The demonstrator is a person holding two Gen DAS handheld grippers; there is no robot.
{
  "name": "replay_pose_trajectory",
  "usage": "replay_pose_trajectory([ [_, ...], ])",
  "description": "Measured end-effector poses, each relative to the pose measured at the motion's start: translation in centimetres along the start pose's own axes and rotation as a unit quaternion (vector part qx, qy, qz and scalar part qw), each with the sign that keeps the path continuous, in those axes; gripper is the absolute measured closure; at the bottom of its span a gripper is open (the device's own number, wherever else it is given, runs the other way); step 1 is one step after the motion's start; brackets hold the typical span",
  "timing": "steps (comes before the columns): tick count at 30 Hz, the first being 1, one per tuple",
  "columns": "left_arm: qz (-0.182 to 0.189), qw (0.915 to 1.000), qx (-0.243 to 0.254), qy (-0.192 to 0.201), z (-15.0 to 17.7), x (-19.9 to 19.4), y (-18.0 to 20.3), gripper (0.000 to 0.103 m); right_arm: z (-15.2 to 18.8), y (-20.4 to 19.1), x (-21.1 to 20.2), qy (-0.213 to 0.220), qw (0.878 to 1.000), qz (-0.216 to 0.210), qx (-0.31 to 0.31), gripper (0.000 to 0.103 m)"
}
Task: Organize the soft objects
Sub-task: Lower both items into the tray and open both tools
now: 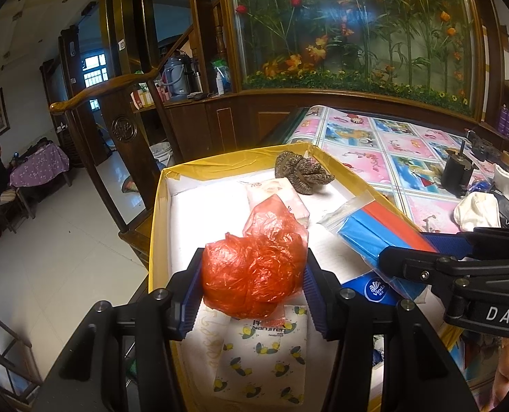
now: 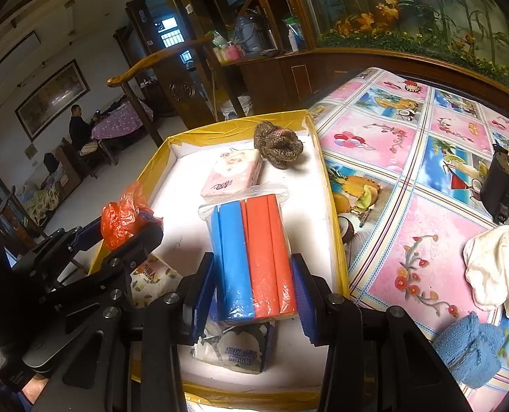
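Observation:
A shallow white box with a yellow taped rim (image 1: 156,226) (image 2: 326,185) holds the soft items. Over its near end, my left gripper (image 1: 252,281) is shut on a crumpled red plastic bag (image 1: 254,267) (image 2: 124,216). Under that bag lies a lemon-print tissue pack (image 1: 264,353) (image 2: 151,278). My right gripper (image 2: 252,295) is shut on a clear zip bag of blue and orange sponge strips (image 2: 251,257) (image 1: 374,230), above a blue tissue pack (image 2: 234,346) (image 1: 374,288). Farther in the box sit a pink tissue pack (image 2: 234,175) (image 1: 278,195) and a brown knitted piece (image 2: 276,146) (image 1: 302,171).
The box stands at the left edge of a table with a pink and blue patterned cover (image 2: 426,178). On the cover at the right lie a white cloth (image 2: 498,271), a blue cloth (image 2: 471,350) and a black motor-like part (image 2: 505,185). Wooden chair and cabinet stand beyond; a person sits far left.

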State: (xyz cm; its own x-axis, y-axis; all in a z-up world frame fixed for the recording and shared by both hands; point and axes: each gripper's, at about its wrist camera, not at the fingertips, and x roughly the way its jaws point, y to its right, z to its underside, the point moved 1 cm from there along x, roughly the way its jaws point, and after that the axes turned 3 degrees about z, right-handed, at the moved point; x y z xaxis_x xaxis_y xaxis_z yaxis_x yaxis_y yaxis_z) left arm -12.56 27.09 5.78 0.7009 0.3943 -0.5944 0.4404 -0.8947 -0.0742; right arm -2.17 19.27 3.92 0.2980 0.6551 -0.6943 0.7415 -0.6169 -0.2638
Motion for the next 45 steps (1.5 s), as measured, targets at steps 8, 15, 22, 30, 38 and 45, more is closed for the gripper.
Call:
replay_pose_trajectory([
  [8,0.0,1.0,0.0,0.0,0.0,0.0,-0.1,0.049,-0.1,0.2,0.1,0.0,1.0,0.008,-0.001,0.055],
  [15,-0.003,1.0,0.001,0.002,0.1,0.0,-0.1,0.04,0.0,0.2,0.1,0.0,1.0,0.008,0.002,0.054],
  [22,-0.002,1.0,0.002,0.003,0.3,-0.2,-0.1,0.035,-0.1,0.2,-0.1,0.002,1.0,0.007,0.006,0.053],
  [30,-0.003,1.0,0.002,0.005,0.2,-0.3,-0.1,0.029,-0.1,0.2,-0.5,0.007,1.0,0.004,0.012,0.052],
  [38,-0.005,1.0,0.0,0.007,0.0,-0.8,-0.2,0.025,-0.3,0.1,-1.3,0.014,1.0,-0.001,0.015,0.051],
  [45,-0.006,0.9999,0.0,0.009,-0.2,-1.2,-0.2,0.022,-0.2,0.0,-2.0,0.019,1.0,-0.005,0.019,0.051],
])
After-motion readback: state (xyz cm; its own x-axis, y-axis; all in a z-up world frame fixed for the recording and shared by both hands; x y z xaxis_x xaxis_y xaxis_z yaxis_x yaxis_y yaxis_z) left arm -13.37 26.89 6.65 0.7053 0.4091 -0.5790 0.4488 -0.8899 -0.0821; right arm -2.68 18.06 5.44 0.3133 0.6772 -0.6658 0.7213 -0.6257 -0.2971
